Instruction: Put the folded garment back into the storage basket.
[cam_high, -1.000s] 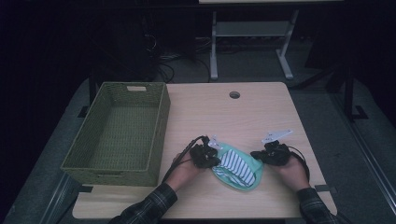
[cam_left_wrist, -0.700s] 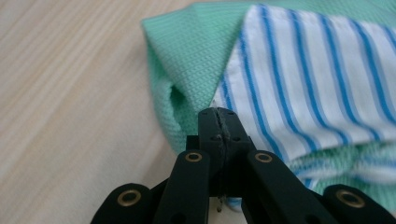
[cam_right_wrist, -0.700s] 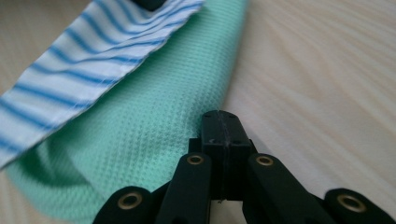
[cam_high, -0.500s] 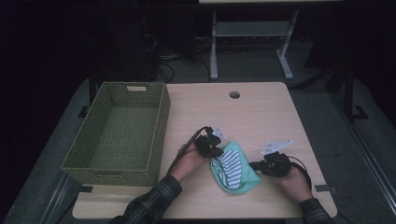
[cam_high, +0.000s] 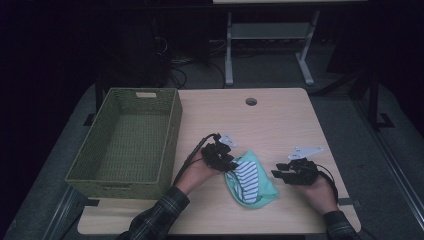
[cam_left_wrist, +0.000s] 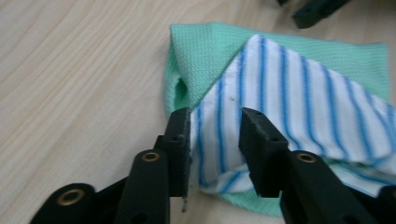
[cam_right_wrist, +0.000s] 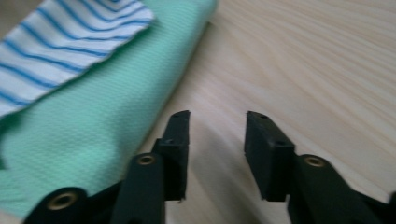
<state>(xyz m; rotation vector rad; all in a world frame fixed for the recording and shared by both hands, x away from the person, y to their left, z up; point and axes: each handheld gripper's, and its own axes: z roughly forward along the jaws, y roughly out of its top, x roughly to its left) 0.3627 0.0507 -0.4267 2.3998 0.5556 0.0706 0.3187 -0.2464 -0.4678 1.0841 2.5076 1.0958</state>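
Wicker basket (cam_high: 125, 145) left of cloths (cam_high: 250, 178)

Waffle-weave cloth (cam_left_wrist: 205, 51), matt wood tbl (cam_high: 280, 125)

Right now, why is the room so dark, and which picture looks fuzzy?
High view: dim; floor and background nearly black, only the table and basket lit. Left gripper view: bright; the striped cloth is fairly sharp, the left claw close and soft. Right gripper view: fuzziest; the green cloth and wood grain smear, the right claw is blurred too.
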